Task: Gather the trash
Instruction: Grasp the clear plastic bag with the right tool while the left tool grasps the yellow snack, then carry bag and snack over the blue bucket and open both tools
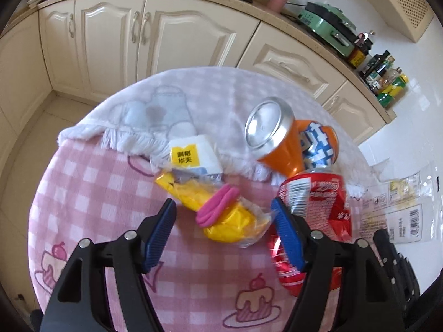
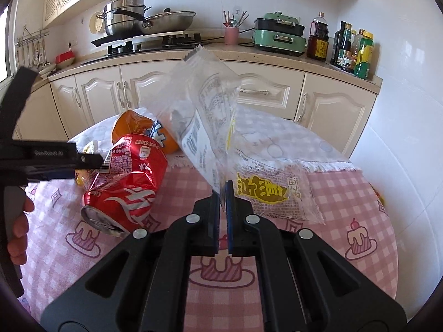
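**kitchen_lurker:** ok so watching from the side. The right gripper [image 2: 223, 191] is clamped tight on a corner of the clear plastic bag [image 2: 205, 116], jaws basically closed with just the film between them. One flap stands up, the printed half lies flat on the table [image 2: 360, 193]. I'd call that the bag-pickup step, grip made, bag not yet off the table.

**canfan88:** and the left one?

**kitchen_lurker:** The left gripper [image 1: 224, 221] is wide open, holding nothing, hanging over the yellow wrapper [image 1: 232, 221] with the pink bit (no idea what it was). The wrapper sits between the blue pads but neither is pressing on it. Next move, I reckon: lower a touch and close on it.

**canfan88:** room to work?

**kitchen_lurker:** Tight on one side. The crushed red can [image 1: 318, 207] is right against the outer pad, with the orange can [image 1: 288, 138] just behind and a small white carton [image 1: 193, 155] touching the wrapper's far end. The other side is open checked cloth. The bag lies close to the round table's edge, so I'd lift it up, not drag it. Can't see a bin anywhere.
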Tool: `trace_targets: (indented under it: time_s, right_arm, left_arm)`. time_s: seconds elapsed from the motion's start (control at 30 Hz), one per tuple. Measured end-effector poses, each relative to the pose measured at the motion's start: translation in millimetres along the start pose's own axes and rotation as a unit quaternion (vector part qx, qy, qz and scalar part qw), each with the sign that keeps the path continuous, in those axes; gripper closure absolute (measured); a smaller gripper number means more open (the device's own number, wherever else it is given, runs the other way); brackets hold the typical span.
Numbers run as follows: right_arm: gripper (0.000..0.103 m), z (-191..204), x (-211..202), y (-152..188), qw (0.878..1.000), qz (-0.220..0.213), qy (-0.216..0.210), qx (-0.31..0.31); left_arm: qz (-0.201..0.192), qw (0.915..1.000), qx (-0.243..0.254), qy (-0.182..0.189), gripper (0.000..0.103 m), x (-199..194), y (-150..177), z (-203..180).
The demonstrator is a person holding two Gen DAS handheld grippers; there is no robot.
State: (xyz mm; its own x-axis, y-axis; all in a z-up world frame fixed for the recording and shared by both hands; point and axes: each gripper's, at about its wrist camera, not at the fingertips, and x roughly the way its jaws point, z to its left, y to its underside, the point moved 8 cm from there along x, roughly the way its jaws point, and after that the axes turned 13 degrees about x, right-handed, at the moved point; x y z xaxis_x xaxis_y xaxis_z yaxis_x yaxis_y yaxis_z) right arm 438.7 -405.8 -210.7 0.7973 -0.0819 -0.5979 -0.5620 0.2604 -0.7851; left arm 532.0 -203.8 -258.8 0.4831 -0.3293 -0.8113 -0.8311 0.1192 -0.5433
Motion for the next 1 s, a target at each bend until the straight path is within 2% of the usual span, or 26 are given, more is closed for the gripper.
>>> trace_targets:
  time_s: [0.07,0.1,0.13,0.33,0.6,0.73,0.87,1.0]
  right_arm:
    - [0.099,1.3,-1.8,0.1,1.0,-0.003,-0.003,0.0]
    - [0.099,1.8,-3.1,-0.2,1.0,-0.004,-0.005,-0.002]
    - [0.099,2.7,-4.1,-0.5,1.0,-0.006,-0.006,-0.002]
    - [0.1,16.6,-28.8,-6.7,0.999,-0.035,-0.004,-0.012]
    - [0.1,61.9,-87.5,-22.0,0.994,-0.1,-0.008,-0.043]
    - [0.1,101.0,-126.1,-26.3,0.99,-0.124,-0.047,-0.05]
    - [0.1,156.9,-154.3,-17.6,0.985,-0.117,-0.112,-0.059]
    - [0.1,221.3,-165.7,4.2,0.977,-0.085,-0.179,-0.077]
  left_arm:
    - [0.003,0.9997,0.017,-0.018,0.051,-0.5,2.3,2.5]
    - [0.003,0.9995,0.026,-0.016,0.052,-1.5,3.4,1.8]
    - [0.003,0.9994,0.032,-0.011,0.061,-1.6,4.3,0.9]
    - [-0.013,0.9982,0.057,-0.015,0.063,-22.7,13.7,-1.3]
    - [-0.065,0.9953,0.072,-0.002,0.063,-92.4,25.0,2.8]
    - [-0.094,0.9929,0.072,-0.007,0.063,-136.5,35.9,22.8]
    - [-0.11,0.992,0.06,-0.017,0.063,-168.9,50.7,54.8]
    - [-0.119,0.9912,0.037,-0.044,0.063,-201.5,78.6,111.6]
